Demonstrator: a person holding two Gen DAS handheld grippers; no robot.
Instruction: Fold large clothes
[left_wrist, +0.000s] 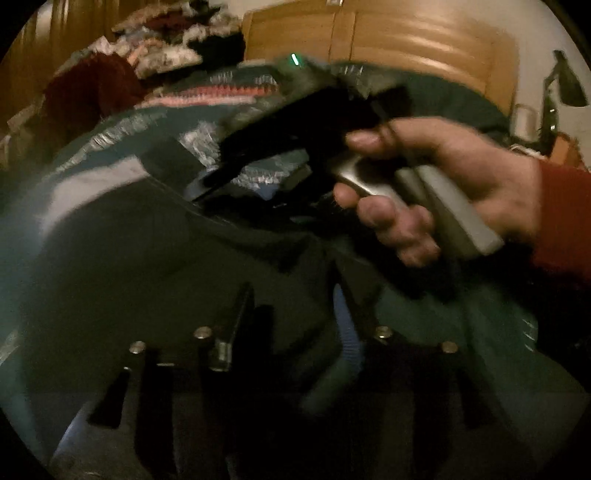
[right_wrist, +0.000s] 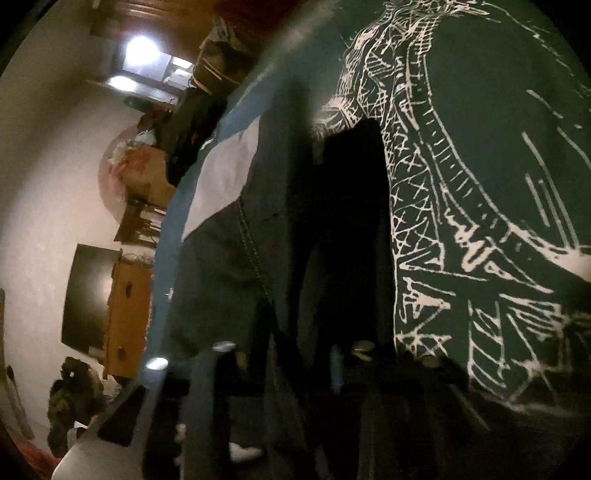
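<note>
A dark green garment (left_wrist: 155, 251) with a white line print (right_wrist: 413, 184) lies spread on a blue and white sheet (right_wrist: 225, 173) and fills both views. In the left wrist view my left gripper (left_wrist: 295, 299) hovers low over the cloth, its two fingers apart, with fabric below the gap and nothing pinched. A hand (left_wrist: 461, 184) in a red sleeve holds my right gripper (left_wrist: 251, 177) just beyond, pointing left and down at the cloth. Its jaws stand apart, blurred, and cloth shows between them. In the right wrist view its fingers are only dark shapes against the garment.
A pile of mixed clothes (left_wrist: 159, 48) and a dark red garment (left_wrist: 92, 92) lie at the back left. Wooden furniture (left_wrist: 388, 40) stands behind, with a lamp (left_wrist: 565, 85) at the right. The right wrist view shows a dark screen (right_wrist: 88, 295) and a wooden cabinet (right_wrist: 129, 314).
</note>
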